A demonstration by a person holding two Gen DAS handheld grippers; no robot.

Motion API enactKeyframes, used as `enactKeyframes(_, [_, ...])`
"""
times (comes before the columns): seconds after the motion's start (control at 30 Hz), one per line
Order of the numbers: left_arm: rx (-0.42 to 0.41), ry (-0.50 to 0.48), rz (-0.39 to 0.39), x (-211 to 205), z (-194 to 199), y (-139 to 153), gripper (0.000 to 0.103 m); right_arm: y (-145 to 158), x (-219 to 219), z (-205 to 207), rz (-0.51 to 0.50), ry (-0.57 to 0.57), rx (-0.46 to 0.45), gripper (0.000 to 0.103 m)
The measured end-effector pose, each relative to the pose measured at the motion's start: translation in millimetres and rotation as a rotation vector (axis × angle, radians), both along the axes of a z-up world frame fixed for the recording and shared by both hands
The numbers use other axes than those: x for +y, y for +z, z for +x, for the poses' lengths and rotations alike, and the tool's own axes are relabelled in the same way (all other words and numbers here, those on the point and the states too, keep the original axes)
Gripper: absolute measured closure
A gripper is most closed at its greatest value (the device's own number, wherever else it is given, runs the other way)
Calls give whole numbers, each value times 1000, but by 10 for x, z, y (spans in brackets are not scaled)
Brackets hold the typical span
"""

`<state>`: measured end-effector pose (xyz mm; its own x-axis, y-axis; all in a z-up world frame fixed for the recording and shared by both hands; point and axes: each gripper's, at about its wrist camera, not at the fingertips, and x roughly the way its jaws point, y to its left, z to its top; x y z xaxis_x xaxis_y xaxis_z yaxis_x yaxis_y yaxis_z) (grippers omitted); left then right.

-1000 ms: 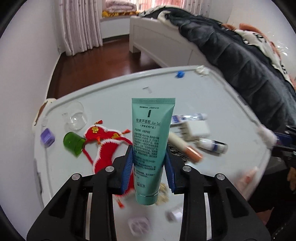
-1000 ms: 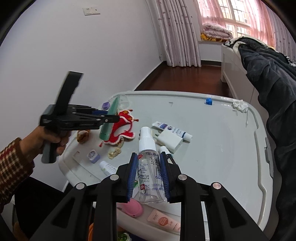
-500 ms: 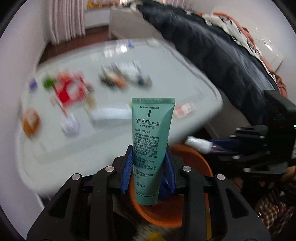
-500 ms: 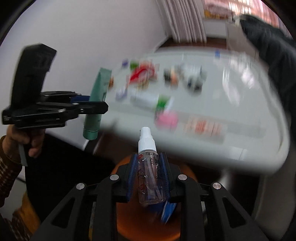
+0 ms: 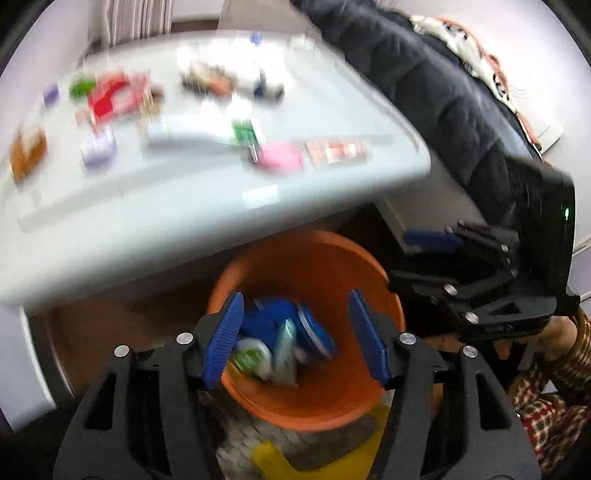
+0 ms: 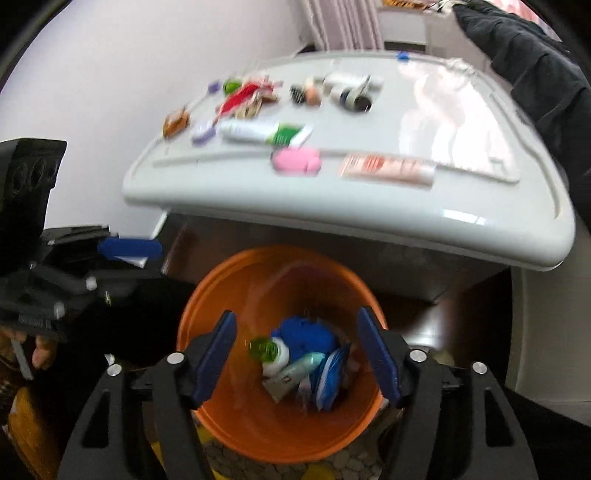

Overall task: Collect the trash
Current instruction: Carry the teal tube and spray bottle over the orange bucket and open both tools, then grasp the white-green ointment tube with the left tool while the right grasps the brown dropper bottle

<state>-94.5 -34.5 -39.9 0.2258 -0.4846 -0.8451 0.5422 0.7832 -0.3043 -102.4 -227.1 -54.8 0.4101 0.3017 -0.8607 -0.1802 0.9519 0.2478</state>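
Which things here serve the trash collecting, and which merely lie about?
Job: orange bin, green tube in it, left gripper, right gripper, pink item and white tube on the table.

Lying about: dark bedding, curtain.

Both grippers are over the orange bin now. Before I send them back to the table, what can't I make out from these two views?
- Bottom of the orange bin, both views: covered by the blurred trash heap.
- Labels on the table items, left wrist view: smeared by motion blur.
- Bin's near rim, both views: hidden behind the open left gripper and right gripper.
- Floor under the bin: cut off by the bottom edge.
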Motion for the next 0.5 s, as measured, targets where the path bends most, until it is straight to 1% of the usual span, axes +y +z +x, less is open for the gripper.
enactKeyframes(0.03, [-42,-16,-8,10,95,90,41,41,-36,7,11,-10,-13,32])
enactKeyframes(0.13, [-97,-94,-24,-20,355,227,41,109,-96,40,32,-28,-39,31])
enactKeyframes(0.2, [-125,-142,-9,-67,526,263,41,119,-108,73,33,-32,-42,31])
enactKeyframes(0.3, [-179,-218,34,-157,734,229,41,122,-132,77,28,-39,-45,30])
enactKeyframes(0.4, [-241,-291,114,-280,987,140,41,132,-166,86,27,-54,-48,29])
enactKeyframes(0.5, [-252,-331,149,-294,1150,62,41,114,-213,132,37,-75,-37,28])
